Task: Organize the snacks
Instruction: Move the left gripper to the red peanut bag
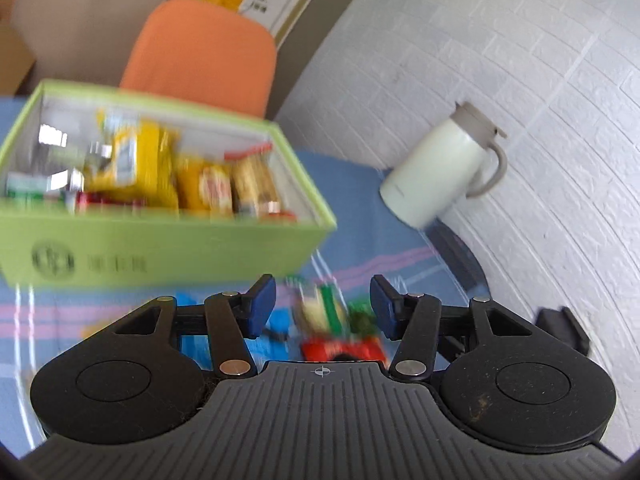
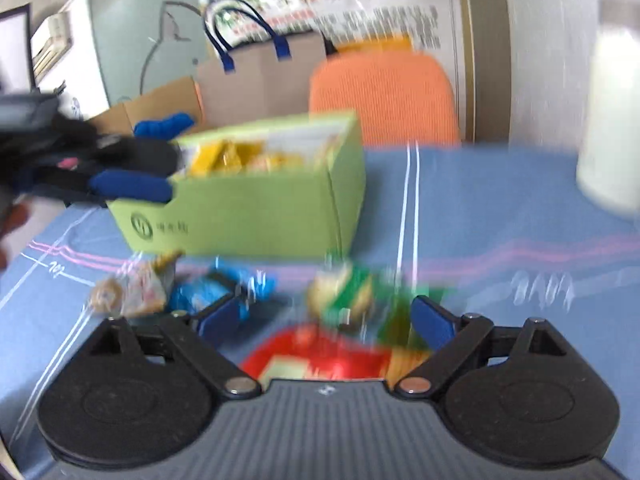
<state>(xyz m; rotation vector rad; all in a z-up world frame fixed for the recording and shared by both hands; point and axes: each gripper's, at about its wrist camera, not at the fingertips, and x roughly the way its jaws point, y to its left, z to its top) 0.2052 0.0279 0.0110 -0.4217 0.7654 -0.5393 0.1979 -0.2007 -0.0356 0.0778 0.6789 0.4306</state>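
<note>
While both tools hang over the loose packets, neither has anything in its grip: the left gripper has its jaws part-way apart with nothing pressed between the pads, and the right gripper stands wide apart over the pile. The loose snacks lie on the blue cloth near the cameras: a green packet, a red packet, a blue packet to the left, and a clear cookie packet further left. The green box sits just beyond them, already holding yellow and orange packets.

The step in hand seems to be picking up the next packet. To do it well, I would settle one tool on a single wrapper, probably the green one, and close on its edge rather than on two overlapping packets.

A pale jug stands to the far right, well apart from the box. An orange chair stands behind the table. With both tools crowding one pile, they may get in each other's way.
</note>
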